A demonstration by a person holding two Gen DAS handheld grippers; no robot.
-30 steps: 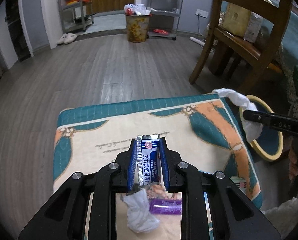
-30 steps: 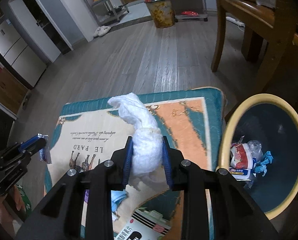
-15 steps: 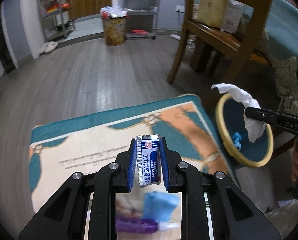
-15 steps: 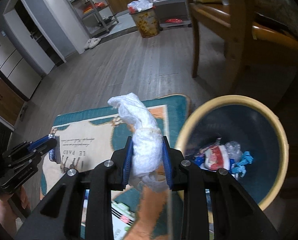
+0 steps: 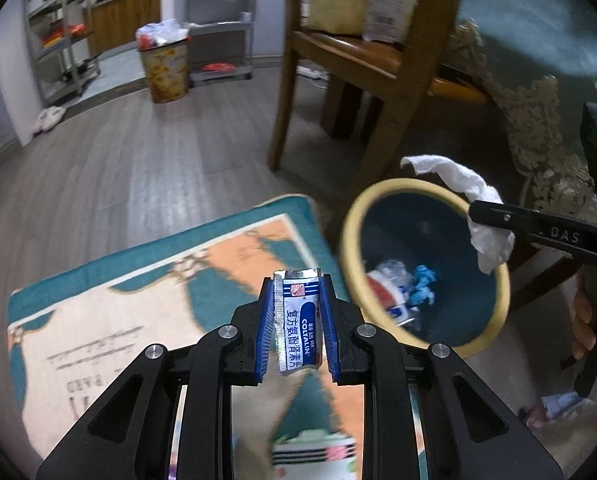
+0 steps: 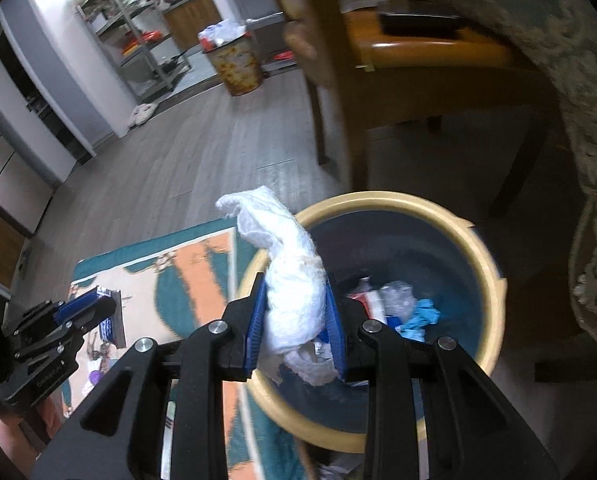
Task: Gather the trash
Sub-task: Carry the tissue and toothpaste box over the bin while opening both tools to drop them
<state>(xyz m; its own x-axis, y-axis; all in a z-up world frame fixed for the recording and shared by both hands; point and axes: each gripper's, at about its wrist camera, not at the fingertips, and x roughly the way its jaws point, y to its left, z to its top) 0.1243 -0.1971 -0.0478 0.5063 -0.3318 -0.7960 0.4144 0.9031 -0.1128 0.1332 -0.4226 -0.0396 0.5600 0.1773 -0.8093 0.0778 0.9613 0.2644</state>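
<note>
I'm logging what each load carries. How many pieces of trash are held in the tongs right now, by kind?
White crumpled tissue, in the right tongs: 1
Blue-and-white medicine packet, in the left tongs: 1
Total: 2

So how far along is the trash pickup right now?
Some trash already lies in the yellow-rimmed bin. In hand: the right gripper holds a white tissue wad over the bin, unreleased; the left gripper grips a blue-and-white sachet above the rug. Left: drop both, then collect what remains on the rug.
</note>
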